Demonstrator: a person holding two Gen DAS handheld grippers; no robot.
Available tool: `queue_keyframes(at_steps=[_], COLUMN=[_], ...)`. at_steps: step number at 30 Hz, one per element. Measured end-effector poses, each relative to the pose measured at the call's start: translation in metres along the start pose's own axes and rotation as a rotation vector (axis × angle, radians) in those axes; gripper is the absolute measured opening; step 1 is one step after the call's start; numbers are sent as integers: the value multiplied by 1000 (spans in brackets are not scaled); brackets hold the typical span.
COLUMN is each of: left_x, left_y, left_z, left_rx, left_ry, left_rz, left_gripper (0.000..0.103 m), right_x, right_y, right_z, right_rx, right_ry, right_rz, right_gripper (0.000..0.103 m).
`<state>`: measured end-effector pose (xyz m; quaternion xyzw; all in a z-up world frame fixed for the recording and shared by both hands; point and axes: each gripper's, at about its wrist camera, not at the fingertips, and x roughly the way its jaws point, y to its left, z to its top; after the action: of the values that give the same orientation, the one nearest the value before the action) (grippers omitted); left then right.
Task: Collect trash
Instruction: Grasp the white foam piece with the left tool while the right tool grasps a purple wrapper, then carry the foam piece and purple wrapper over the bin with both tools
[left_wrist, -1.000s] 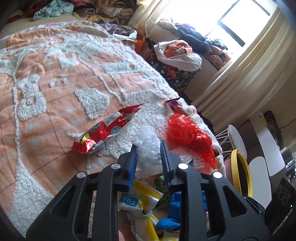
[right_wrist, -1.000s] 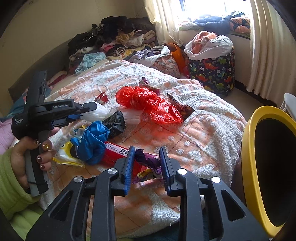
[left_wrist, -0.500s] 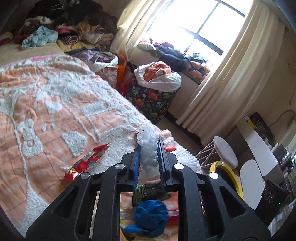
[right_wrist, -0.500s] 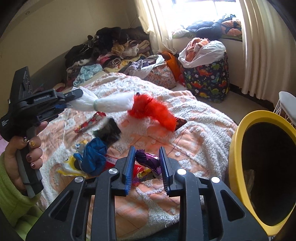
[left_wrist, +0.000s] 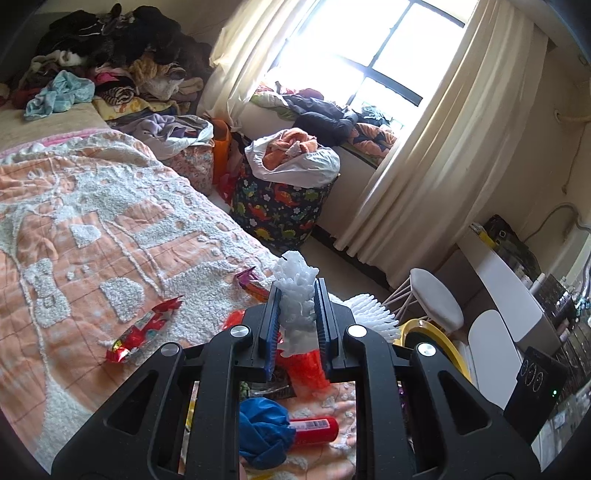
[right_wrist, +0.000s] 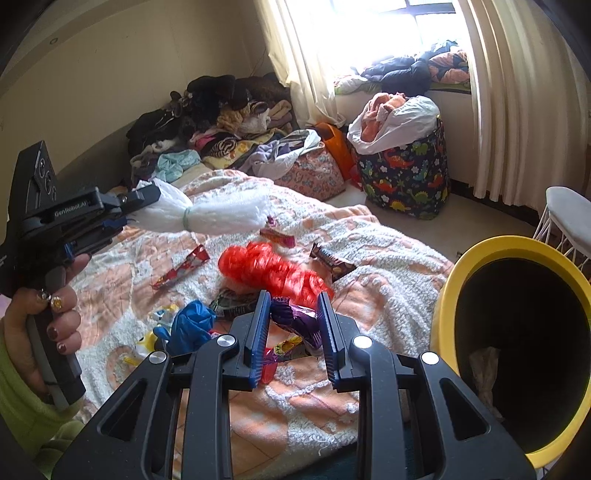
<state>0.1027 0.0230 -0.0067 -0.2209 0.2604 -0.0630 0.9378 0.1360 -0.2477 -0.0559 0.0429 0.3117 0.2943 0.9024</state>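
Presently hanging above the bed: white foam-net sleeve bundle (right_wrist: 207, 216), tied at its middle, one end pinched in the closed left gripper (left_wrist: 297, 314). Crumpled purple foil wrapper (right_wrist: 295, 321) is sitting clamped in the right gripper (right_wrist: 293, 332), just beside the yellow-rimmed round bin (right_wrist: 480, 251). Lying loose on the peach tufted bedspread (right_wrist: 369, 266): red plastic bag (right_wrist: 269, 267), blue plastic bag (right_wrist: 192, 325), red snack wrapper (left_wrist: 142, 330).

Left gripper (left_wrist: 297, 325), jaws clamped, angled downward, gripped by a hand (right_wrist: 40, 332) in green sleeve; right gripper (right_wrist: 293, 332), jaws narrowly parted, angled downward
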Motion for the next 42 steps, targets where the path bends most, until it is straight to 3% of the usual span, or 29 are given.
queue_keyframes(at_steps=[42], left_x=[50], left_y=[-129], left_z=[-48], left_rx=[236], left_ry=[142], left_rz=[-140], left_gripper=[12], right_x=[-74], right_y=[-147], right_z=[6], right_rx=[338], right_ry=[-221], right_rz=[-181], right_gripper=[25])
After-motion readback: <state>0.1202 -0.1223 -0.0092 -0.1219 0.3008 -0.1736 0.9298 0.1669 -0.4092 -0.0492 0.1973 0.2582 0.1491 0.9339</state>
